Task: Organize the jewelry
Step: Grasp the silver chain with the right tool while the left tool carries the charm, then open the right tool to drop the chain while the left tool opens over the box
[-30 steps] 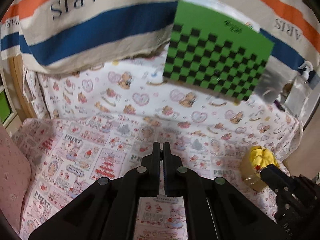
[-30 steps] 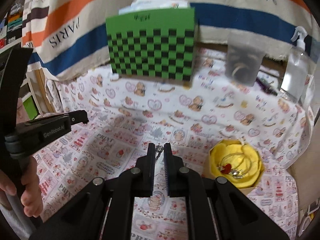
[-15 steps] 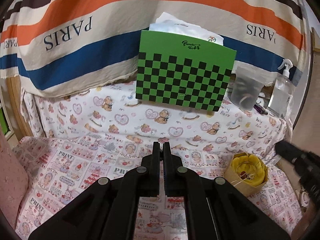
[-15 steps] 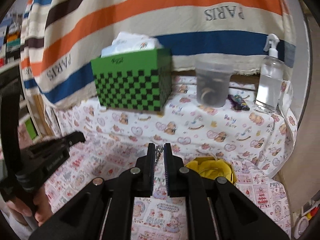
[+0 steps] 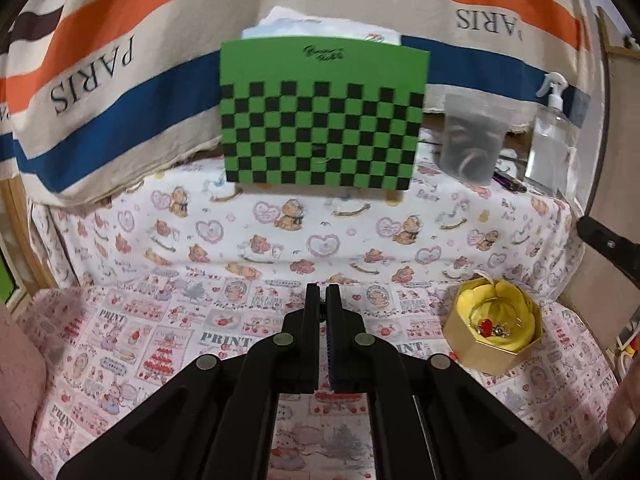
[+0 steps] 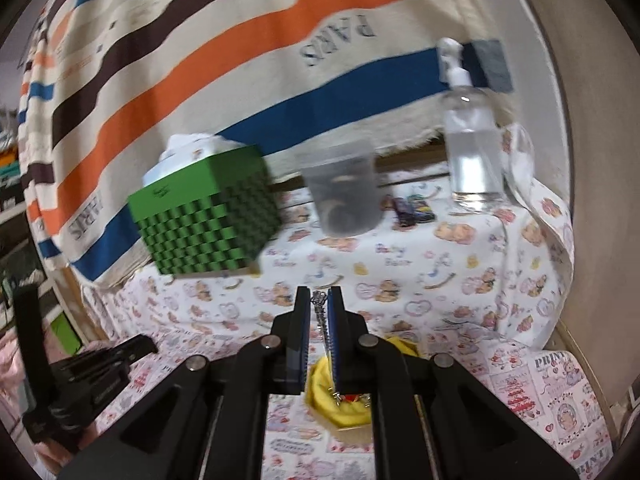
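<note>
The work surface is covered by a patterned cloth (image 5: 168, 344) with pink and red prints of cakes, strawberries and the word "PRINT". Behind it a step rises, covered by a white cloth (image 5: 328, 232) with teddy bears and hearts. The back of the scene is closed by a big striped fabric (image 5: 132, 64) – cream, orange, blue and dark brown bands, with "PARIS" printed on it.

On the raised step stands a green box with black checks (image 5: 322, 120), something white showing out of its top. To the right of it are a translucent plastic cup (image 5: 472, 136) and then a clear spray bottle (image 5: 554, 136) with a white head; a small dark object lies between their bases, too small to tell.

The jewelry box (image 5: 494, 332) is a gold hexagonal one with yellow lining, on the lower cloth at the right. Inside it lie a thin bangle and a piece with a red stone (image 5: 486, 326).

The left gripper (image 5: 322, 300) is fully closed and holds nothing, above the printed cloth. The right gripper (image 6: 319, 300) is also closed – it pinches a thin silver chain (image 6: 319, 308), which runs between the pads. Below this gripper the yellow lining of the box is partly visible. The picture from the right wrist is blurred.
</note>
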`<state>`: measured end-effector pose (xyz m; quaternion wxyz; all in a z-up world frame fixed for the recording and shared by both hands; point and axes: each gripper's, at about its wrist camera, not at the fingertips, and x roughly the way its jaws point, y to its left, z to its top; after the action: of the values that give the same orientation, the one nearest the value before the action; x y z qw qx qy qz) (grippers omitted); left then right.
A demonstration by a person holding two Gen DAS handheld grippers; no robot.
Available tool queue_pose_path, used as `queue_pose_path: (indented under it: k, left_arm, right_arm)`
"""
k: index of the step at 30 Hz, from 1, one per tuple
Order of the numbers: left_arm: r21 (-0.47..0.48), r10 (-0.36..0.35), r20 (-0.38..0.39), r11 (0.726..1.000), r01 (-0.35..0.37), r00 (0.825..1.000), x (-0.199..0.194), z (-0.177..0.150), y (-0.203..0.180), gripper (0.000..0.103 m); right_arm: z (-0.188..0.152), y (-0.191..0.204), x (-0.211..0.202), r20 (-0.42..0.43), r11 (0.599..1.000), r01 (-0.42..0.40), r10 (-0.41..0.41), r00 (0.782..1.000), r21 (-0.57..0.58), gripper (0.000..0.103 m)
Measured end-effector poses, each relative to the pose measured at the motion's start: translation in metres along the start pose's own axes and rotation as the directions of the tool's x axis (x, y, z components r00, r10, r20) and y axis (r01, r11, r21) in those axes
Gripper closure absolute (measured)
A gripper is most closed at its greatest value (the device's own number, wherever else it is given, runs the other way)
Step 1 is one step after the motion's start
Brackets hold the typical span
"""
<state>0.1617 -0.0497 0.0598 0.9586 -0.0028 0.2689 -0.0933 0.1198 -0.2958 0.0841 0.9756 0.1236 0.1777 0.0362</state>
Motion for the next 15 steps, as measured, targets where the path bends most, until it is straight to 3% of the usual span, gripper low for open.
queue_pose_path:
  k: [3,8,11,15]
  left_arm:
    - [-0.003,-0.007,-0.015,1.000,0.007,1.000,-0.009,0.004,-0.004,0.101]
    - [0.023,-0.064,0.030,0.998,0.063,0.998,-0.031,0.023,-0.023,0.101]
    - [0.051,-0.107,0.019,0.993,0.106,0.994,-0.028,0.031,-0.042,0.101]
    - [0.111,-0.135,0.041,0.985,0.130,0.990,-0.021,0.035,-0.072,0.101]
  right_arm:
    - [-0.002,-0.015,0.012,-0.033,1.000,-0.002,0.003,0.999,0.015,0.095]
    - [-0.012,-0.043,0.041,-0.129,0.997,-0.025,0.033,0.991,0.067,0.095]
    - [-0.016,-0.060,0.056,-0.198,0.982,-0.093,0.125,0.972,0.162,0.095]
    - [-0.015,-0.063,0.051,-0.197,0.983,-0.098,0.128,0.972,0.154,0.091]
